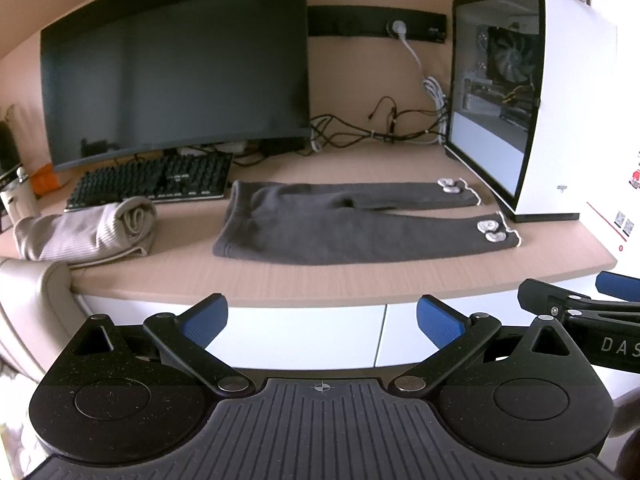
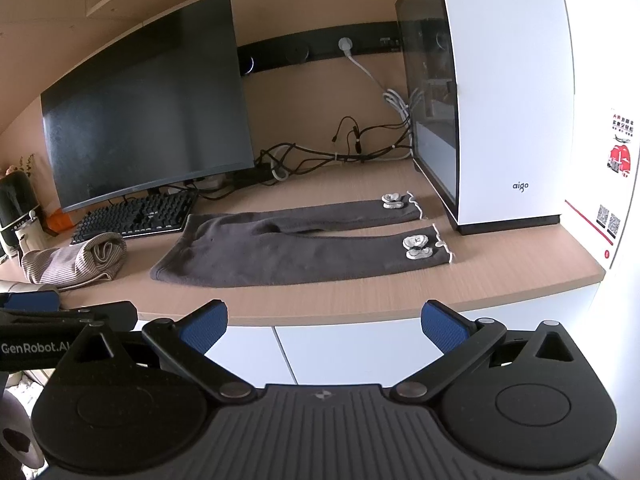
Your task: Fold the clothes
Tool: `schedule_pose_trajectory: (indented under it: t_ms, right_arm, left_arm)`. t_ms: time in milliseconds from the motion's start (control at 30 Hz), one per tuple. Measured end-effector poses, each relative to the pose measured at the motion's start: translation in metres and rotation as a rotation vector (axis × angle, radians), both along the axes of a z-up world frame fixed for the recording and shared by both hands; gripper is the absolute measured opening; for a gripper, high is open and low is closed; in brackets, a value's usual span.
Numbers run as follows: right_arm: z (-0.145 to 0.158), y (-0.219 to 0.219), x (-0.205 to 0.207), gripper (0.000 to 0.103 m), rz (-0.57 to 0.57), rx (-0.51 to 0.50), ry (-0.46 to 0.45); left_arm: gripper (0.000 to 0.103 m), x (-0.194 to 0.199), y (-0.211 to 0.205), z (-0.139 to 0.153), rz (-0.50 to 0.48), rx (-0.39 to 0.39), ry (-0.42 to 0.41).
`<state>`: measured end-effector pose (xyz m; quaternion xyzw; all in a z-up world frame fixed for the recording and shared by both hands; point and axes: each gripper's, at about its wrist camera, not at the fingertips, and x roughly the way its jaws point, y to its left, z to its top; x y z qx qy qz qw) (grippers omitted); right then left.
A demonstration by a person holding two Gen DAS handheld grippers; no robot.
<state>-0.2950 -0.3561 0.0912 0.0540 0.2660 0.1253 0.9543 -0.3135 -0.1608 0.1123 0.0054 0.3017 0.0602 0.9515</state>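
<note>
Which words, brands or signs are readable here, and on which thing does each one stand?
"aigo": white computer case.
"GenRobot.AI", cut off at the edge: left claw.
"DAS", cut off: right claw.
Wall poster and its square codes: too small to read.

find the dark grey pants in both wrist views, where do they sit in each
Left wrist view: the dark grey pants lie flat at centre frame on the desk, waistband left, cuffs right, beyond the open left gripper.
Right wrist view: the pants sit centre, slightly left, waistband left, beyond the open right gripper.
Shared landmark: the white computer case just past the cuffs.
</note>
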Motion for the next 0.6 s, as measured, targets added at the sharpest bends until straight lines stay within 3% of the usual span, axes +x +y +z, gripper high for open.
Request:
schedule_pose_trajectory:
  t_ms: [600]
  right_arm:
    - [-0.0005, 0.0044, -0.0009, 0.103, 0.006, -0.003, 0.005]
  left_arm:
    - [0.103, -0.0017, 0.0063, -0.0007, 0.008, -0.009, -0.001]
